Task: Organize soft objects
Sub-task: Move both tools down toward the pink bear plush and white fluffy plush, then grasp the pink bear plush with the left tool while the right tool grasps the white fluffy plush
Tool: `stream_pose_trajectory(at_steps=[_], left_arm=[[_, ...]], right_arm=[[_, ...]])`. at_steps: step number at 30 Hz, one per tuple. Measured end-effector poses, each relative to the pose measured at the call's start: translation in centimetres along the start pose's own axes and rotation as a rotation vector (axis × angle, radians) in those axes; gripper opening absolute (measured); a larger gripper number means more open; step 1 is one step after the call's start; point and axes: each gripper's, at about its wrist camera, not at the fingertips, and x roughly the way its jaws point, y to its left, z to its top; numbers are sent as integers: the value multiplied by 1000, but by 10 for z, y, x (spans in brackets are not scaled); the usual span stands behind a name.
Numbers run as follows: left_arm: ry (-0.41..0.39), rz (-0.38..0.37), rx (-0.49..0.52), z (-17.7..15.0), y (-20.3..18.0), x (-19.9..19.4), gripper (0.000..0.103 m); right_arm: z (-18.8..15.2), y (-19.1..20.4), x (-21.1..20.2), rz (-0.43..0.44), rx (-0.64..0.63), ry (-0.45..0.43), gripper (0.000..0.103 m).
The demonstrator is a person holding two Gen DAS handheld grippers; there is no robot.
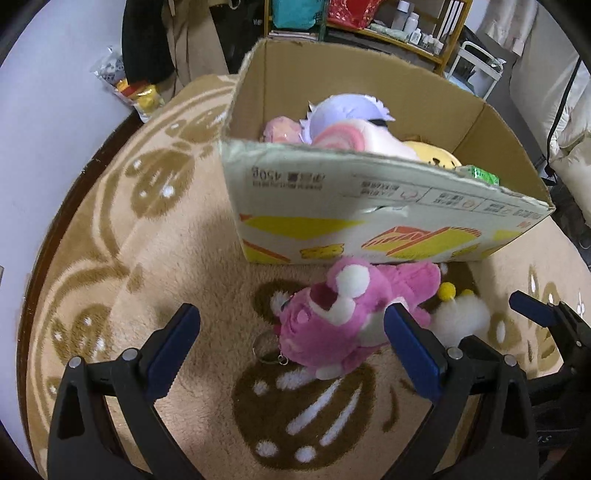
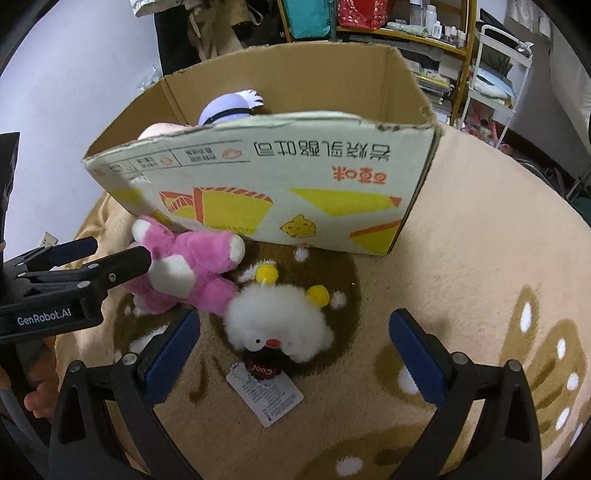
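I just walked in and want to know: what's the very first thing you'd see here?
Probably the bright pink plush bear lying on the beige patterned blanket in front of the cardboard box. Next to it sits a fluffy white plush toy with yellow pom-poms. The box already has more plush toys inside.

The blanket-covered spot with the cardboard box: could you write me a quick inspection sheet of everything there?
Surface: beige blanket with brown patterns.
Job's things: pink plush bear and white fluffy plush lie on the blanket, touching, before the cardboard box; the box already holds several soft toys.
Clutter: paper tag by the white plush.
Grippers: left gripper open around the bear; right gripper open around the white plush.
Cables: black cable at the far right.
Surroundings: wooden shelf with bottles, white cart, white wall.
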Motion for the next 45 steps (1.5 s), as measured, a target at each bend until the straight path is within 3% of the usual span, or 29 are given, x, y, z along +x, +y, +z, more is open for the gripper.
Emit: stream_pose_trajectory(at_steps=[9, 16, 28, 37, 42, 45], left_arm=[[26, 13, 62, 3, -13, 15, 99], [34, -26, 17, 7, -9, 28, 101], [21, -12, 78, 6, -22, 37, 103], [59, -47, 67, 6, -30, 49, 103], [49, -38, 90, 5, -41, 53, 100], [45, -57, 94, 3, -48, 54, 91]], right_arm=[[-1, -2, 14, -10, -1, 39, 103], [-4, -7, 24, -24, 6, 58, 103], [-5, -14, 34, -32, 5, 87, 98], [-6, -4, 38, -40, 4, 94, 93], [-6, -1, 38, -50, -11, 99, 91], [-7, 3, 39, -62, -26, 96, 87]])
